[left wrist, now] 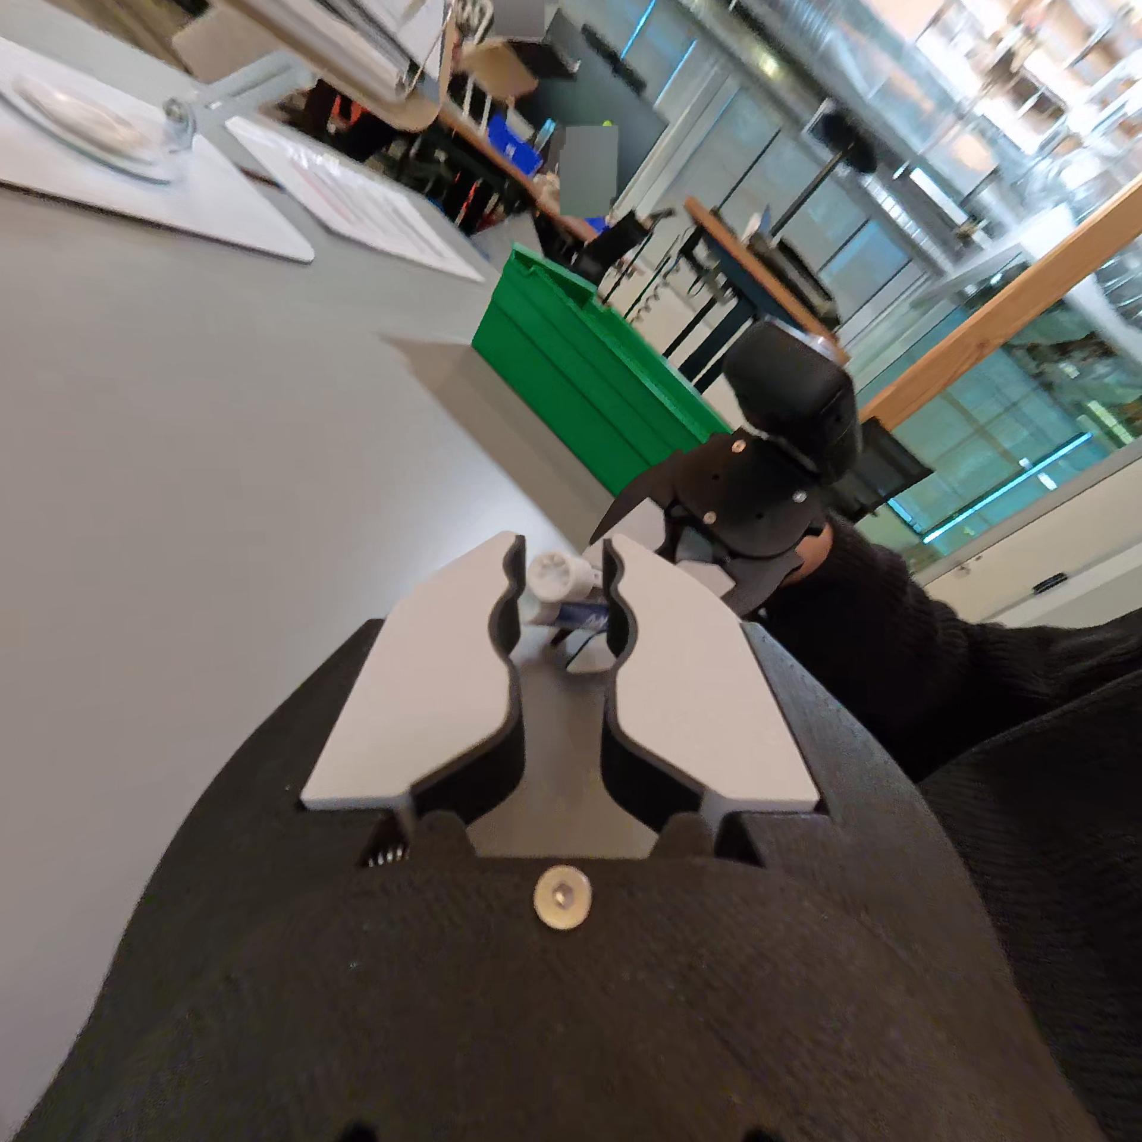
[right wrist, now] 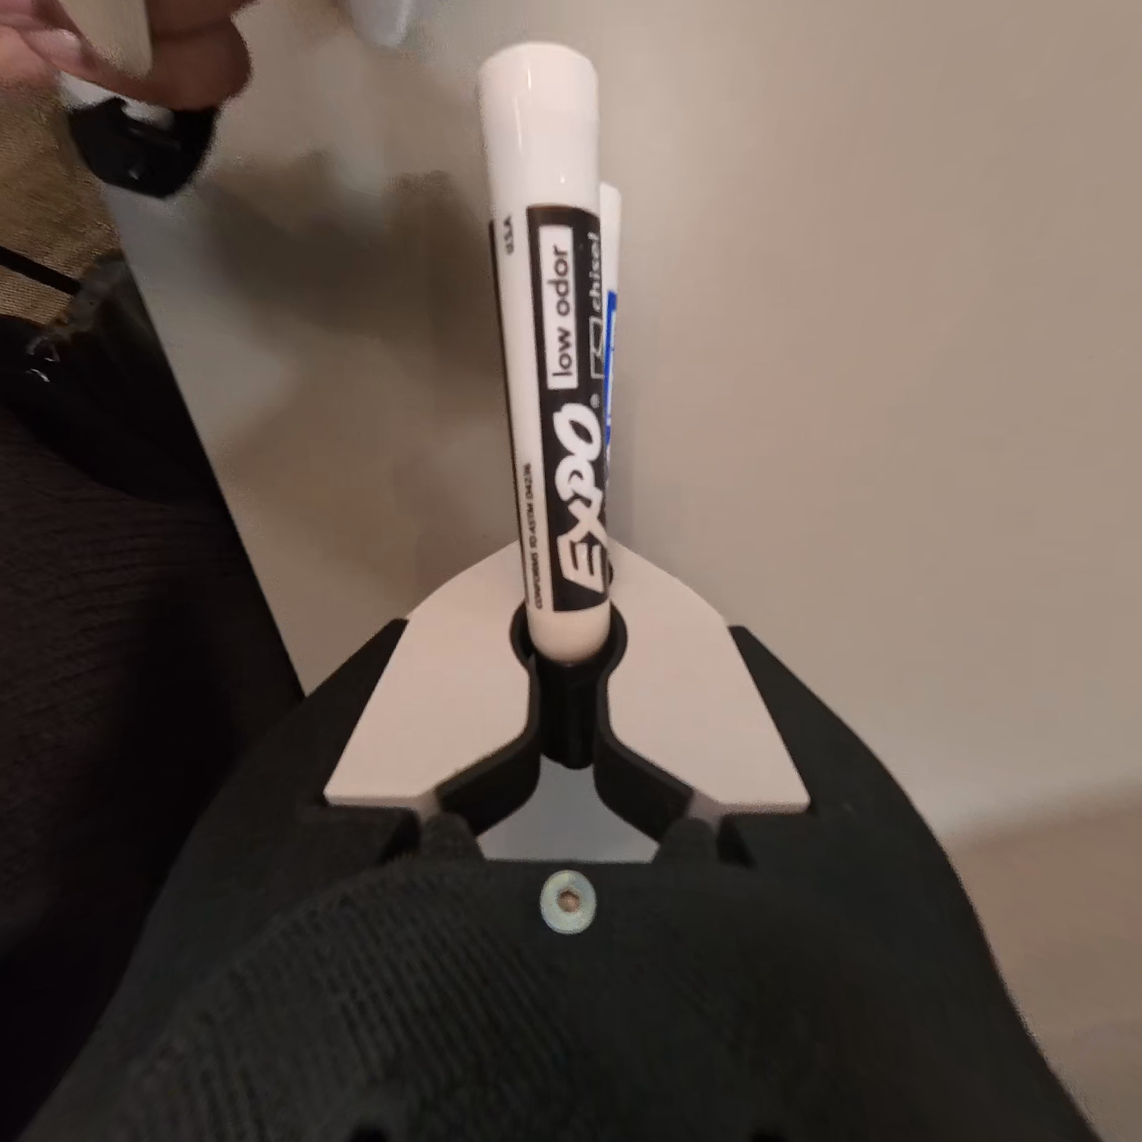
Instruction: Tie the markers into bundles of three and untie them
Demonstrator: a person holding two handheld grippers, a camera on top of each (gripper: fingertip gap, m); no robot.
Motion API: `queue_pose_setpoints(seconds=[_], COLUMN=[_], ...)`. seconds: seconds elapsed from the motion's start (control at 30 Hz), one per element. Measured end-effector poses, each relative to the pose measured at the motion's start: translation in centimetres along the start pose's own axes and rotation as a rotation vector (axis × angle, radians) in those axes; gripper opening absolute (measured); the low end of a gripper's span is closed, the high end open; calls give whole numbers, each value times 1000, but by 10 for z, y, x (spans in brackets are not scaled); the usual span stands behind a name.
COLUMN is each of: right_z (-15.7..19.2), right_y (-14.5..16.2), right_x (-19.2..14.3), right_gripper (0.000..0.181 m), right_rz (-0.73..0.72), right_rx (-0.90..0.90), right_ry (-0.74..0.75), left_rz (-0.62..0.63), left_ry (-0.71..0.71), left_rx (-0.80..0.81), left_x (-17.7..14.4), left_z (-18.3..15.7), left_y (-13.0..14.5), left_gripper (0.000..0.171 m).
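My right gripper (right wrist: pixel 568 556) is shut on a white marker with a black label (right wrist: pixel 550 309). The marker's black cap end sits in the round hollow between the jaws, and its white body points straight ahead over the grey table (right wrist: pixel 865 309). A second marker with a blue label (right wrist: pixel 613 346) lies close behind it, mostly hidden. My left gripper (left wrist: pixel 561 547) is open and low over the table (left wrist: pixel 185 494). The white end of the blue-labelled marker (left wrist: pixel 556 581) shows between its fingertips, ungripped. The right gripper (left wrist: pixel 741 494) shows just beyond it.
A green bin (left wrist: pixel 587 383) stands on the table past the grippers. White mats (left wrist: pixel 216 204) with a glass dish (left wrist: pixel 86 123) lie at the far left. A person's dark sleeve (left wrist: pixel 927 649) is at the right, and a hand (right wrist: pixel 123 37) shows at the top left. The left gripper's tips are roughly 12 cm from the right gripper's.
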State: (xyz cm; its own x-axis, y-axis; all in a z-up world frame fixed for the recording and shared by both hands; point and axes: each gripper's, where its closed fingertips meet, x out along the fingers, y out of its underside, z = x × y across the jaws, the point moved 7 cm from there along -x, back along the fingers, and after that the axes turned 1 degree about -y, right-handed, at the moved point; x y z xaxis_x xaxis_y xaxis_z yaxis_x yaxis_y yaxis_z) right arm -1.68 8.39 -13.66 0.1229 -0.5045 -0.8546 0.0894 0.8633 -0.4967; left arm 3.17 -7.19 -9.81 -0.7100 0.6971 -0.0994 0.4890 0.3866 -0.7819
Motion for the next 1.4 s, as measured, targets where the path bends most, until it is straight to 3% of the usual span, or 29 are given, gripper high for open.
queue_pose_setpoints(seconds=[0.13,0.4,0.73,1.1,1.4], right_z=[-9,0,1,-2,-4], right_y=[11,24,24,26,25], right_x=[-2,-5,-5,-7,-9], right_gripper=[15,14,15,15,15], right_rz=[80,189,186,186,170], right_rx=[-12,-189,-196,-187,-196], right_ry=[57,24,4,5,25], left_rz=[148,259,288,246,295], left_ry=[-20,15,33,45,89], left_rx=[15,65,76,-43,-37], left_x=[9,22,24,20,24], left_z=[3,-9,-12,-1,-6], left_y=[15,32,35,30,37], left_gripper=[9,1,5,13,15])
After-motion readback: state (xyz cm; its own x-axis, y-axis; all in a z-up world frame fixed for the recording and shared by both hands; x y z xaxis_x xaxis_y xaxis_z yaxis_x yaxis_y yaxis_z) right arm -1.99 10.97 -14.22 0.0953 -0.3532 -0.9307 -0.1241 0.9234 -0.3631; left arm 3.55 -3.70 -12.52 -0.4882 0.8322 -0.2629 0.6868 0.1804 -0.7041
